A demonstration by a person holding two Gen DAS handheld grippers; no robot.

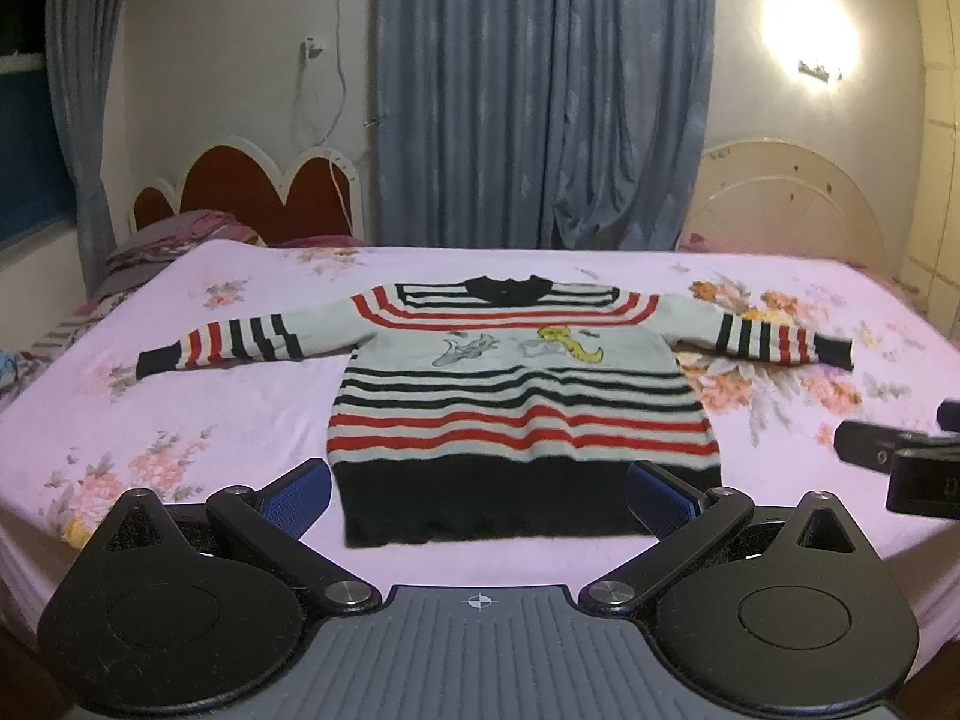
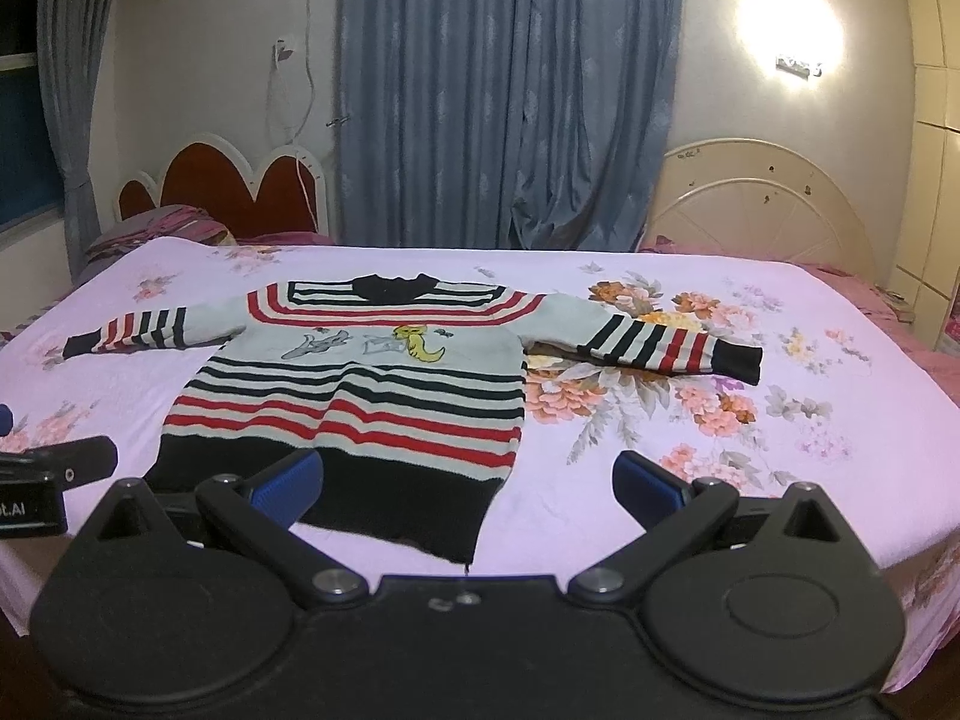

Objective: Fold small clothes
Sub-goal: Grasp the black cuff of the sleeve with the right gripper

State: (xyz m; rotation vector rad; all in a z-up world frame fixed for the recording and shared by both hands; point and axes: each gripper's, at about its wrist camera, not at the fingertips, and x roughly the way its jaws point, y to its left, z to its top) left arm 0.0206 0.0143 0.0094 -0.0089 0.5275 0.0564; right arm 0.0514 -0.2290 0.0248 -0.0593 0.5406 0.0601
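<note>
Left gripper (image 1: 478, 492) hovers at the near edge of the bed, jaws spread wide, nothing between them. Right gripper (image 2: 467, 486) just beside it, same height, also spread wide and empty. Both sit over the black hem of the sweater (image 1: 516, 396), not touching it as far as I can tell. Sweater lies flat, front up, on the pink floral bedsheet (image 1: 180, 408), collar toward the far side, both sleeves stretched straight out. Left sleeve (image 1: 222, 342) and right sleeve (image 2: 666, 342) are well apart from the grippers. Curtain (image 1: 540, 90) and headboard (image 1: 252, 192) behind.

Step, by my read: garment laid out, no fold made yet. Next move likely calls for reaching out to a sleeve cuff or side edge, pinching the knit and carrying it across the body.
</note>
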